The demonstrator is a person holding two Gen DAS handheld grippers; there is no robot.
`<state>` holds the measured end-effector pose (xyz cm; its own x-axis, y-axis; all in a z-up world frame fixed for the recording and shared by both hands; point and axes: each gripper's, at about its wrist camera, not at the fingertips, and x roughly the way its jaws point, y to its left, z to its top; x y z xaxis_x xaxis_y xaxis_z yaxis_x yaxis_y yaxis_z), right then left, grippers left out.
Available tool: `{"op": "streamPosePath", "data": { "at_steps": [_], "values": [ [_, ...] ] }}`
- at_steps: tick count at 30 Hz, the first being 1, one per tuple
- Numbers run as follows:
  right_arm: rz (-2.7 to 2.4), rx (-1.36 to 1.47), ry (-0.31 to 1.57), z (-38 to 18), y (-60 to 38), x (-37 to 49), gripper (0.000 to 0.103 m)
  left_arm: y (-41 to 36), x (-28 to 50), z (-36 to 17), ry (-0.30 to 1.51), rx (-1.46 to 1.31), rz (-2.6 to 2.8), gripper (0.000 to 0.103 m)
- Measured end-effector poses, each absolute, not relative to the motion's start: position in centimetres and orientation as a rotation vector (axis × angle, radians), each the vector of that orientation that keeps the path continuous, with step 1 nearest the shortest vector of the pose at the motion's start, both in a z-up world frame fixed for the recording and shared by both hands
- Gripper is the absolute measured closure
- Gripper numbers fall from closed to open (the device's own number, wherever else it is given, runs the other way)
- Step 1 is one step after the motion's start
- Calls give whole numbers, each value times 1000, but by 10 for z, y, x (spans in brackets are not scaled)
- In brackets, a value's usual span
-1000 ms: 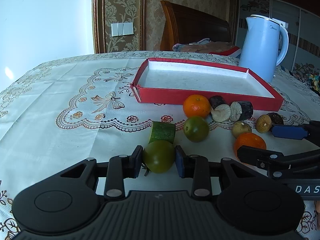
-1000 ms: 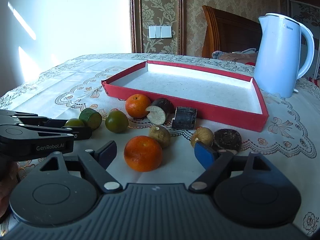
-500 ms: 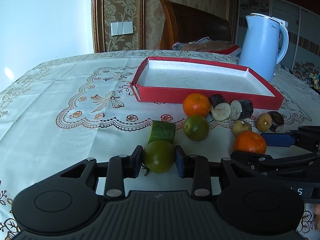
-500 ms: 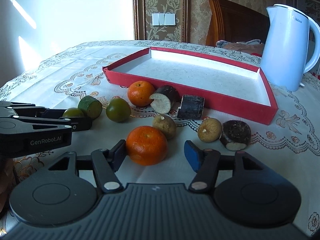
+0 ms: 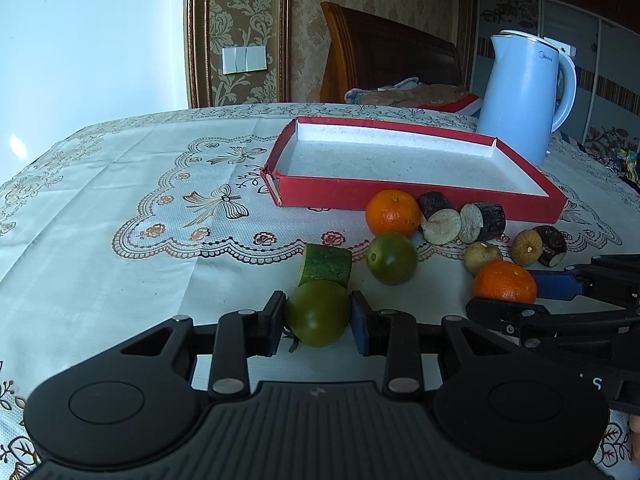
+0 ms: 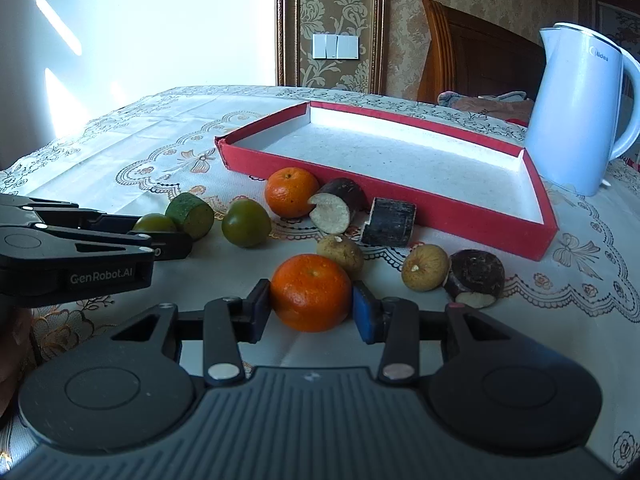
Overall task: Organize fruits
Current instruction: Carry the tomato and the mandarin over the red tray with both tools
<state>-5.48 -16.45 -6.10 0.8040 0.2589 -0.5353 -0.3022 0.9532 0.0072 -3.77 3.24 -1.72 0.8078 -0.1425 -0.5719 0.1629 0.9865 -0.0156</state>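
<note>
Fingers: left gripper (image 5: 318, 316) clamps green tomato (image 5: 317, 313); right gripper (image 6: 311, 307) pads touch near orange (image 6: 311, 293), both on tablecloth (image 5: 120, 208), short of red tray (image 5: 416, 200). Handling: lift straight, light squeeze, clear tray wall, set down apart.

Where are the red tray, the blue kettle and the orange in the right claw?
red tray (image 6: 480, 224): right wrist view, on its near red wall.
blue kettle (image 6: 572, 116): right wrist view, mid-body.
orange (image 6: 311, 293): right wrist view, centre of its peel.
</note>
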Motion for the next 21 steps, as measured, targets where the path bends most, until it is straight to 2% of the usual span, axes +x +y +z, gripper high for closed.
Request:
{"op": "streamPosePath", "data": {
  "at_steps": [21],
  "values": [
    [177, -43, 479, -35, -208, -49, 63, 7, -34, 12, 599, 75, -213, 70]
  ]
}}
